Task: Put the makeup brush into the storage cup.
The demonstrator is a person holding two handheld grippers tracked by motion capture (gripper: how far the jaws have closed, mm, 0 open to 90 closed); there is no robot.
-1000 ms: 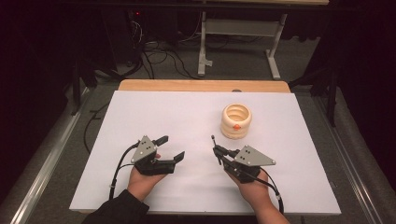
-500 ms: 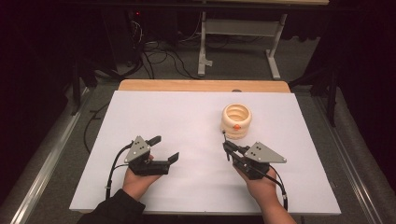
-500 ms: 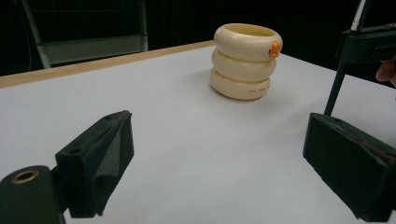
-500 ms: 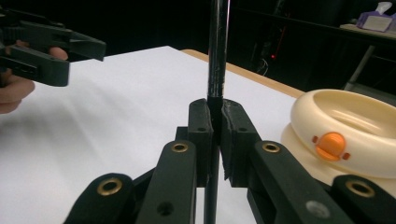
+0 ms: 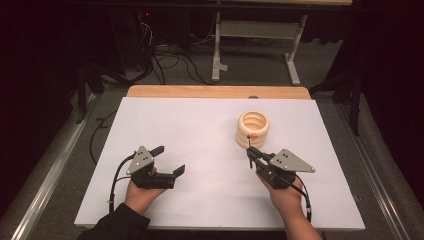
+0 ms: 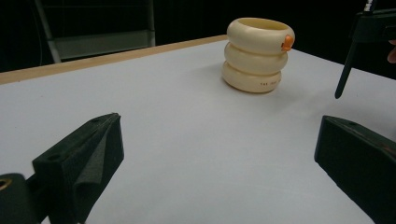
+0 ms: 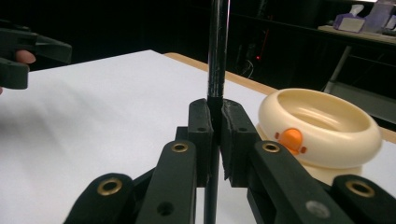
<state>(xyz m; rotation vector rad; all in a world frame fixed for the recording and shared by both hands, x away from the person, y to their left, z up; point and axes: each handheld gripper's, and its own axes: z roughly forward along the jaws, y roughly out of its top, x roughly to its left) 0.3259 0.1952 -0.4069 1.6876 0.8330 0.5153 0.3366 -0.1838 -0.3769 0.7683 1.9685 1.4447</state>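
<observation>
Each black tool [image 5: 166,160] carries a grey three-cornered plate, brass rivets and a black cable.

Right gripper [image 5: 249,152] near ringed cream pot [image 5: 253,128].

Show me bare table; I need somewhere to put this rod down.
Free: the white sheet left of the ringed cup, and between both tongs. Crowded: right tongs holding the rod beside the cup.

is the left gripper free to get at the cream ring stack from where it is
Probably yes: the left gripper is open and holds nothing, and bare white table lies between it and the ring stack.
</observation>
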